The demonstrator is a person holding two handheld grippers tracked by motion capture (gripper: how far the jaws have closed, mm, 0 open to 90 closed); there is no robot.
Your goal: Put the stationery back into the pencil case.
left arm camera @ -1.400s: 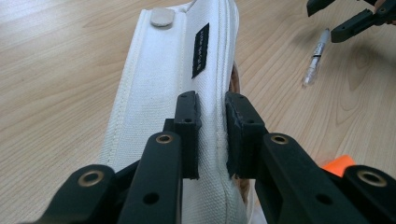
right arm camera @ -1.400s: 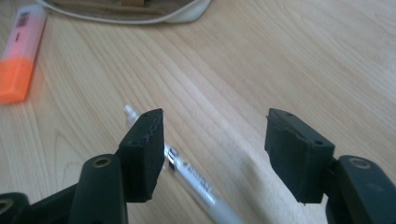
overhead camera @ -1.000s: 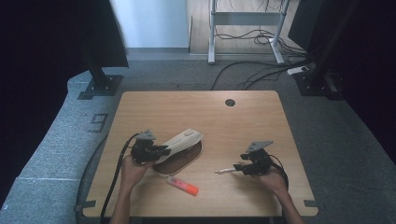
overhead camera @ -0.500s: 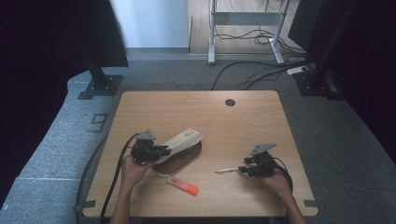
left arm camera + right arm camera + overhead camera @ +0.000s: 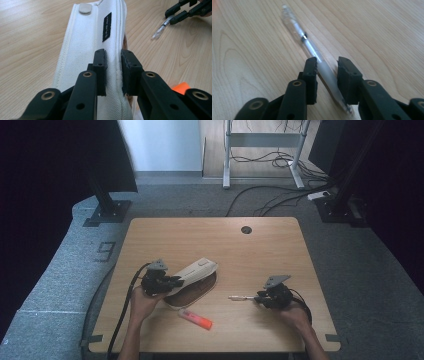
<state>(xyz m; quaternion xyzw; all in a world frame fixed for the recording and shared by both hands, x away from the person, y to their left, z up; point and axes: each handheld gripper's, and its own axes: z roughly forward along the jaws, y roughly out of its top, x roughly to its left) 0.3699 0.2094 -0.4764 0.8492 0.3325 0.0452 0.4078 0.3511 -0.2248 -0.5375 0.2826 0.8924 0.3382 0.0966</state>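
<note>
Orange marker [image 5: 195, 319] beside pencil case [image 5: 196, 271]

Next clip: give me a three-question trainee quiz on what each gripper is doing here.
1. True or false: the left gripper has its jaws on the white pencil case's flap edge.
2. What lies between the right gripper's jaws? A) orange highlighter B) clear pen C) cable
3. Fill in: the orange highlighter lies on the ____.

Key: 1 true; 2 B, the clear pen; 3 table.
</note>
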